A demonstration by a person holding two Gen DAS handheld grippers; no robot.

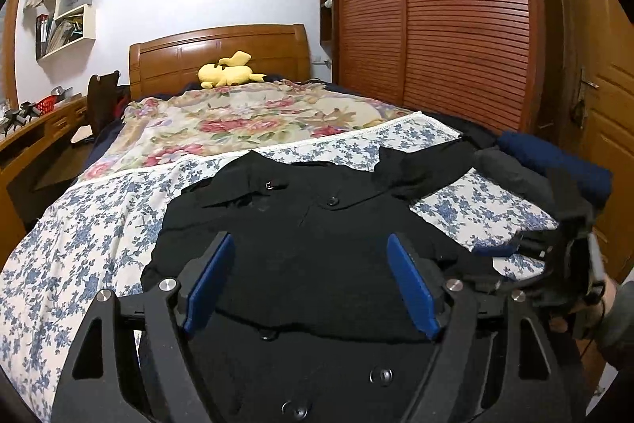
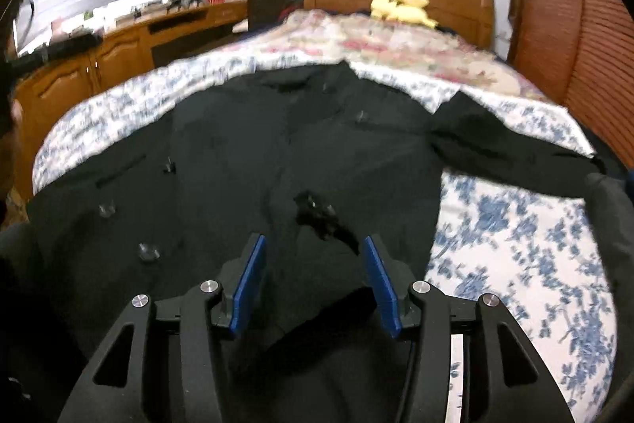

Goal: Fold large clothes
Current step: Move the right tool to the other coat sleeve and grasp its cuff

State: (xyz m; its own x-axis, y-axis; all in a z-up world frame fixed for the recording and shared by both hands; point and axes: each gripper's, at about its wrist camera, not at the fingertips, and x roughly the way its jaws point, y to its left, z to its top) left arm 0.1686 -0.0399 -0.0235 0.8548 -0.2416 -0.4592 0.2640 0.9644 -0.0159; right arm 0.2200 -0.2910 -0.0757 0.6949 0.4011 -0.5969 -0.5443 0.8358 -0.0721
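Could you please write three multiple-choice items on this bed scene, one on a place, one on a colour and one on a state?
1. Where does the yellow plush toy lie?
A. by the wooden headboard
B. on the black coat
C. on the desk

2. What colour are the flowers on the sheet under the black coat?
A. red
B. blue
C. green

3. How does the right gripper stand?
A. shut on a sleeve
B. shut on nothing
C. jaws apart above the coat, gripping nothing

Answers:
1 A: the toy rests at the far end of the bed, just before the headboard.
2 B: the white sheet beneath the coat bears blue blossoms.
3 C: its blue pads stand clear of each other with only flat coat cloth below; the left gripper is open too.
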